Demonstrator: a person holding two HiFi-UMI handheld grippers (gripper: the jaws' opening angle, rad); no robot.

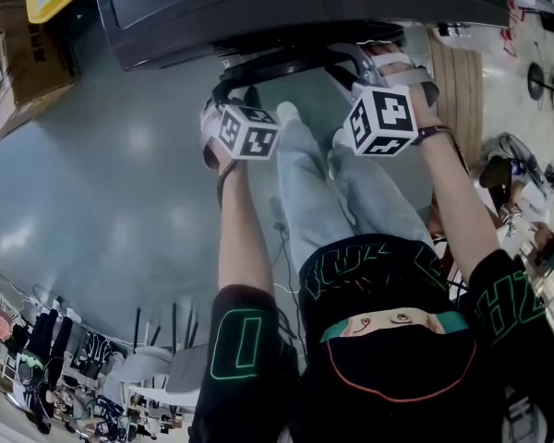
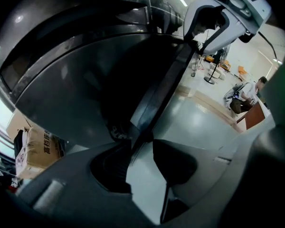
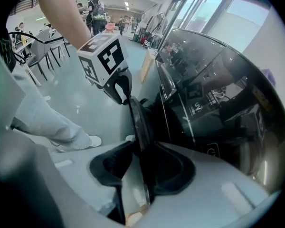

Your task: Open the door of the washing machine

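The washing machine is dark grey and fills the top of the head view. Its dark glass door shows in both gripper views, and its thin curved rim faces me. My left gripper is shut on that rim, which runs away between its jaws toward the right gripper. My right gripper also pinches the rim between its black pads. In the right gripper view the left gripper sits further along the same edge.
My legs in light trousers stand on the grey floor just under the door. A cardboard box stands left of the machine. Chairs stand behind me, and people are far off in the hall.
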